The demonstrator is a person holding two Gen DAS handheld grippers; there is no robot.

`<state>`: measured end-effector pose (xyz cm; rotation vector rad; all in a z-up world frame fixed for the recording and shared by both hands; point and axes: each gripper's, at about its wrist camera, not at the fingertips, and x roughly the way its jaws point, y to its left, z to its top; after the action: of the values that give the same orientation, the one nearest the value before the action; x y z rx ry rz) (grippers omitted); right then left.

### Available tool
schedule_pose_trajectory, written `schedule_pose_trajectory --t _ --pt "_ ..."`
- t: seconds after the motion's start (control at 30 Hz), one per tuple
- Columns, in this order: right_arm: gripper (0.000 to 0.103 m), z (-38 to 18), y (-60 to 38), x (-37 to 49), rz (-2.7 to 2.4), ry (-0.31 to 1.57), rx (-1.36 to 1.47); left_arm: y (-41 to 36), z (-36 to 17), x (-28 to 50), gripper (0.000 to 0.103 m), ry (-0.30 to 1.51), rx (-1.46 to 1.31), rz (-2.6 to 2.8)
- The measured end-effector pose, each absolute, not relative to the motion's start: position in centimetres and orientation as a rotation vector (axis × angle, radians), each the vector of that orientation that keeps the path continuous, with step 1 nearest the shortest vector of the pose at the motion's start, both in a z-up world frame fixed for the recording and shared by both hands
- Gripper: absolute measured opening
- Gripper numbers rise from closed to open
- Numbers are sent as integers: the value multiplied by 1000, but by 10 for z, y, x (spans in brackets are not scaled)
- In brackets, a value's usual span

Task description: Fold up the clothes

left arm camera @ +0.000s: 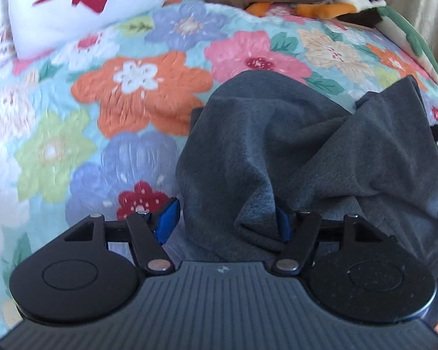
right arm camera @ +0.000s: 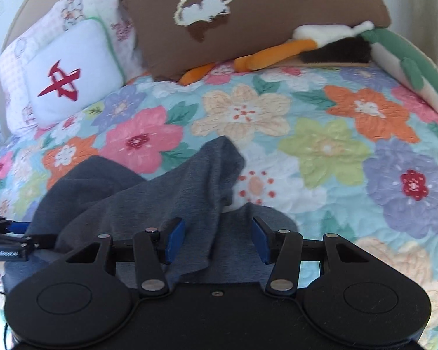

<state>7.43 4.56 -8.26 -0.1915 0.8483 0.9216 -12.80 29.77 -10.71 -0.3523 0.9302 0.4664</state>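
A grey garment (right arm camera: 137,192) lies rumpled on the flowered quilt (right arm camera: 321,145) of the bed, below the pillows. The left claw (left arm camera: 227,221) and the right claw (right arm camera: 217,239) both stand spread, cloth bunched loosely between their blue pads without being pinched.

Bright soft daylight, gentle shadows, left wrist view blurry on its left side, right wrist view sharper, edges curve round
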Motion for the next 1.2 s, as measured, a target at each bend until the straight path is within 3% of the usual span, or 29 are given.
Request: schedule_pose_trajectory --t 0.13,0.27,0.47,0.7,0.73,0.77,0.8,0.83,0.93,1.1,1.2 --pt "55 -76 54 60 993 855 -226 307 -92 -117 68 951 -327 437" --pt "57 -59 57 54 1045 830 -218 321 -78 -109 76 903 -339 414" --pt "70 -46 80 73 974 752 -277 342 -92 -86 77 916 -398 379" --pt "69 -75 103 131 896 1005 -80 363 -107 -48 75 906 -454 381" --pt "66 -83 108 135 890 1048 -60 363 -109 -45 58 907 -443 375" --pt "40 -87 112 134 893 1049 -75 360 -110 -44 33 906 -420 371" --pt "7 -87 115 130 901 1027 -109 356 -109 -43 25 904 -394 360" --pt "7 -88 119 126 909 1004 -143 350 -107 -44 14 892 -360 350" --pt "7 -69 114 118 976 882 -127 330 -87 -56 10 811 -247 389" --pt "7 -20 88 95 1117 447 -25 324 -41 -95 10 488 -179 531" --pt "8 -17 94 102 1030 398 -24 344 -41 -93 20 542 -245 599"
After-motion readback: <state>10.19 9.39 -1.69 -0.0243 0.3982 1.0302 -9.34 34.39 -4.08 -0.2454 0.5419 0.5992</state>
